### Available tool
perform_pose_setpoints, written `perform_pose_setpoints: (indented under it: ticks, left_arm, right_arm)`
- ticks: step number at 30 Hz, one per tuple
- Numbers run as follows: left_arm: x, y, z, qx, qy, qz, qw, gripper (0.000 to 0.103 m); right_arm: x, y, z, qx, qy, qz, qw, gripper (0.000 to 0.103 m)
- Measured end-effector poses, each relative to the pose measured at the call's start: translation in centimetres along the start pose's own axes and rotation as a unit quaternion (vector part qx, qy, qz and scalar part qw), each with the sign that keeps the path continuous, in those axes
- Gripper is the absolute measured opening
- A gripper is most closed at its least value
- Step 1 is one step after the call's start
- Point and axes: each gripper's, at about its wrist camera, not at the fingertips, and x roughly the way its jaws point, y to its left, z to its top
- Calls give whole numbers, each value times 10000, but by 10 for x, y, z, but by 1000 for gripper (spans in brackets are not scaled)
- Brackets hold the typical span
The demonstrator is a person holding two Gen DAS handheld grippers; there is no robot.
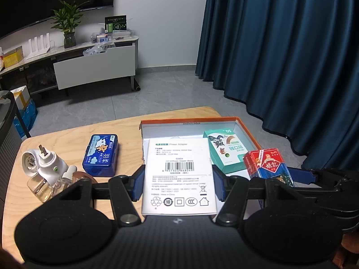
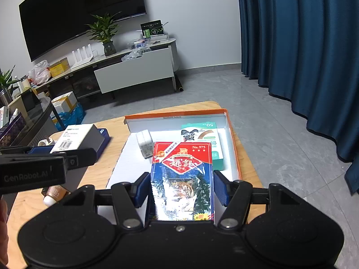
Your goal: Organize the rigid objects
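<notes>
Holding both boxes over the orange-rimmed tray (image 2: 231, 143), you're set up for two drops at once. Your left gripper (image 1: 178, 182) is clamped on the white power adapter box (image 1: 178, 174), blue pads pressed on its long sides, label up, so it can go down flat; from the right wrist view it looks to hang just left of the tray, over the blue case (image 1: 101, 155). Your right gripper (image 2: 181, 187) grips the red-and-blue card pack (image 2: 182, 177) the same way, by its sides, above the tray's near half. Already inside: the teal plaster box (image 2: 207, 139) against the right wall and a small white cube (image 2: 145, 142) near the back left, so the bare floor is in the middle and front, which is likely why you hover there. Blue case, white plug-in diffuser (image 1: 42, 161) and clear refill bottles (image 1: 42, 186) sit on the wooden table (image 1: 67, 134), not yet sorted. Watch the pack doesn't land on the plaster box.
</notes>
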Motion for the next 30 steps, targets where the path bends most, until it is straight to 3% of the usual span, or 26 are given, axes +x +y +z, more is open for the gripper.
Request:
perform_pose_setpoints:
  ticks: [30]
  left_arm:
    - [1, 3, 0, -47, -5, -18, 10000, 60]
  right_arm:
    - [-2, 1, 2, -13, -42, 4, 10000, 72]
